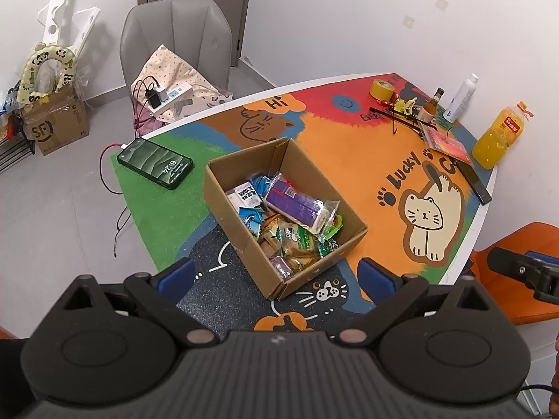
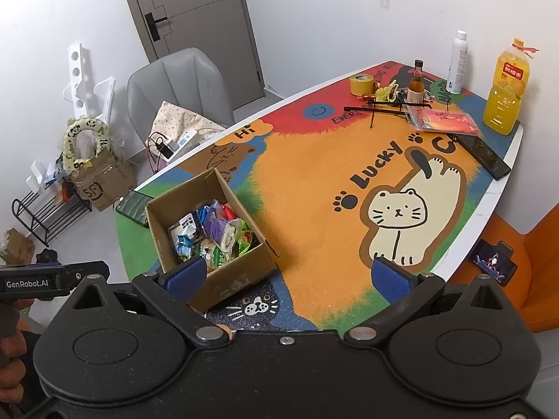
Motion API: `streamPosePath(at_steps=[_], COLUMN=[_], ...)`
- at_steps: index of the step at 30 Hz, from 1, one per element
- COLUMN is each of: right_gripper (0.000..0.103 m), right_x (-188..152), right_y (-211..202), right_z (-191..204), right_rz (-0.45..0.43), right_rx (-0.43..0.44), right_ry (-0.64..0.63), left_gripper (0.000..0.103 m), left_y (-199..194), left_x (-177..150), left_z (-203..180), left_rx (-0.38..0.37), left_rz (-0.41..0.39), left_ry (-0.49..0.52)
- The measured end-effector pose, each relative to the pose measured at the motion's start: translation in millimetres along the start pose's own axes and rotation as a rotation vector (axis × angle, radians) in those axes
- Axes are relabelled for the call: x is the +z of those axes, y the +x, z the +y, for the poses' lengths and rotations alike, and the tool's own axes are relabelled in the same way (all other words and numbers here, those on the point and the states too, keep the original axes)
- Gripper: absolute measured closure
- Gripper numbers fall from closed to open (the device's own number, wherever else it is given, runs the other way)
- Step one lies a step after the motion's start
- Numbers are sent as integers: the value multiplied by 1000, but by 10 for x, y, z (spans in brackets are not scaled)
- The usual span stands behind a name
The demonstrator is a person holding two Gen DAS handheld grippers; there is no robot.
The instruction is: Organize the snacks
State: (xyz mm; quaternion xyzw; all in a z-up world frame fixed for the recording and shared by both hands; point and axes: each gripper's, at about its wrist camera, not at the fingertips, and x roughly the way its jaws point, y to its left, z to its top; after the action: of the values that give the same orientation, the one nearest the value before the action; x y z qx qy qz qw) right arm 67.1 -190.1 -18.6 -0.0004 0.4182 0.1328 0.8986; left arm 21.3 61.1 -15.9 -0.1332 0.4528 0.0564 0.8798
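Both my hand-held grippers, left (image 1: 276,274) and right (image 2: 297,277), hover wide and empty. Snacks (image 1: 290,220) sit piled in the cardboard box (image 1: 230,206) near-left on the surface (image 1: 349,160). Light, crinkly, slippery wrappers, I reckon; pinch the purple pack (image 1: 297,204) across its middle.

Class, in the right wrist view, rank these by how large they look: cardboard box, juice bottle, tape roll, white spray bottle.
1. Cardboard box, largest, though it is also nearest the camera.
2. Juice bottle.
3. White spray bottle.
4. Tape roll, smallest.
The last three stand at a similar distance, so their order is fair.
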Motion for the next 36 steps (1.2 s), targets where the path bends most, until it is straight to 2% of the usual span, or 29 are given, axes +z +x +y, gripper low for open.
streamPosePath(at_steps=[36], right_gripper=[0], right_x=[10], right_y=[-11], right_z=[-89], right_rz=[-9], right_rx=[7], right_ry=[-4], left_gripper=[4], left_y=[77], left_x=[34], left_z=[-173], left_rx=[5], left_rz=[14], left_ry=[27])
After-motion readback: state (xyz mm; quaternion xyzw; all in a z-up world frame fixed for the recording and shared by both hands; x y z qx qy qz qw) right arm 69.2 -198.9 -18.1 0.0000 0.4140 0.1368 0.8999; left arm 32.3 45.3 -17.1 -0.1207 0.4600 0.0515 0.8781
